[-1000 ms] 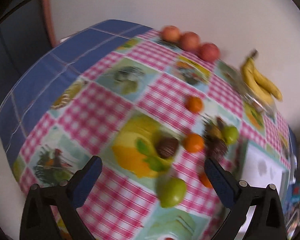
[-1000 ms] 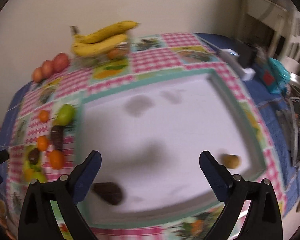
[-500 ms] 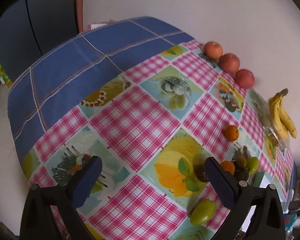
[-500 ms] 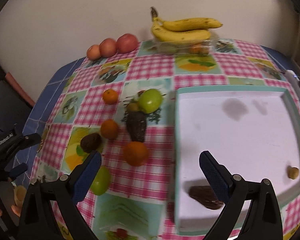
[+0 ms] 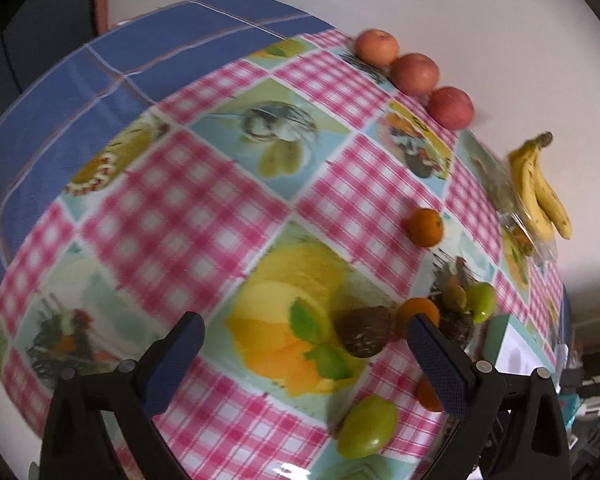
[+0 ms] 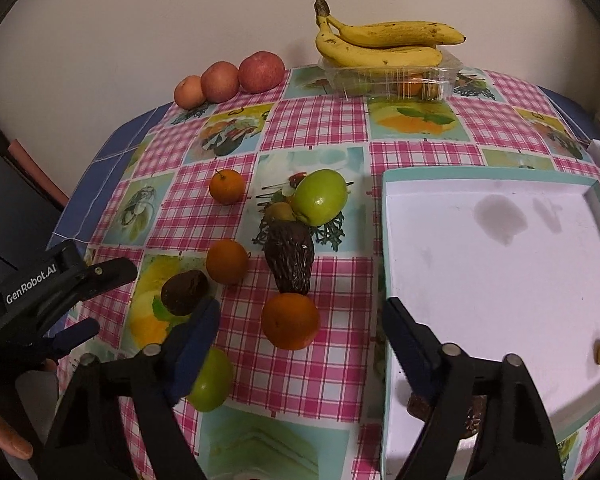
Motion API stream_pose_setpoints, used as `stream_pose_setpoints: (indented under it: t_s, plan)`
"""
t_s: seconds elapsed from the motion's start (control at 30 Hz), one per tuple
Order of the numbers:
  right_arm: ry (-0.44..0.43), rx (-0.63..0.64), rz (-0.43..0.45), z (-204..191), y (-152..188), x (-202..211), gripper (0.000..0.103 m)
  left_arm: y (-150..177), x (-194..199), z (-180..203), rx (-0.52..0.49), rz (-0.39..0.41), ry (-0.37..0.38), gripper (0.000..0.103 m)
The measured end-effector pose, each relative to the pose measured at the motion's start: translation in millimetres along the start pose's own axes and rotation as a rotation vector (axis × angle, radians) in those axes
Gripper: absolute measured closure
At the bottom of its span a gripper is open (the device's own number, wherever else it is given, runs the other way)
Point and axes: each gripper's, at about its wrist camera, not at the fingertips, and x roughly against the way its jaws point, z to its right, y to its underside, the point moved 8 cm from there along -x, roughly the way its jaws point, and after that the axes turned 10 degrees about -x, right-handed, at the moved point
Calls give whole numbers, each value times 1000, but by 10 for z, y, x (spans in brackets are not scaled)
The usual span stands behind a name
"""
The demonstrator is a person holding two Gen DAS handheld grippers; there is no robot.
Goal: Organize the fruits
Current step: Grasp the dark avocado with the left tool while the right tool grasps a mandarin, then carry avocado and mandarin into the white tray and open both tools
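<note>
Checked pink-and-picture oilcloth covers the desk (image 5: pixel 204 208), which backs onto a pale wall. From the left wrist view, the left gripper (image 5: pixel 304 360) hovers above the desk with jaws wide apart and empty, angled toward a dark avocado (image 5: pixel 364 336); a green fruit (image 5: pixel 366 426) lies nearer, and three apples (image 5: pixel 414 74) and bananas (image 5: pixel 540 192) sit by the wall.

From the right wrist view, the right gripper (image 6: pixel 300 344) also hangs open and empty, tilted down over a large orange (image 6: pixel 290 320) lying between its jaws but untouched. A white tray (image 6: pixel 500 264) lies just to the right, nearly bare. The step in hand looks like choosing the next fruit; the next move probably calls for lowering around the orange, closing, then carrying it to the tray.
</note>
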Motion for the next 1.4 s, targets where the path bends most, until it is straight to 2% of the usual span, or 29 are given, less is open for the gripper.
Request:
stream_pose_setpoints:
  t_s: [0.13,0.23,0.4,0.53,0.6,0.7,0.77,0.83,1.07,1.4]
  plan:
    - [2,7,-31,-22,44,-115,26,-11,-103,141,-43,-9,31,2]
    - [15,29,-54,-49,82,-224,29,5,-207,198,-63,-28,37,7]
    - [50,46,-86,-6,156,-378,33,70,-405,196,-75,-80,21,15]
    - [62,49,-97,11,189,-434,38,62,-439,226,-108,-73,1,18]
    - [58,47,-100,7,204,-437,44,65,-441,235,-122,-72,-10,20]
    - [53,44,-100,10,207,-434,54,57,-437,271,-126,-73,21,40]
    - [34,41,-103,-10,212,-424,61,65,-445,289,-128,-80,33,59]
    - [31,44,-100,-20,208,-408,62,74,-445,301,-140,-84,32,66]
    - [-8,19,-84,-31,160,-293,62,98,-380,278,-93,-92,63,66]
    - [-31,-30,-28,77,-17,20,62,-43,7,370,-93,1,84,66]
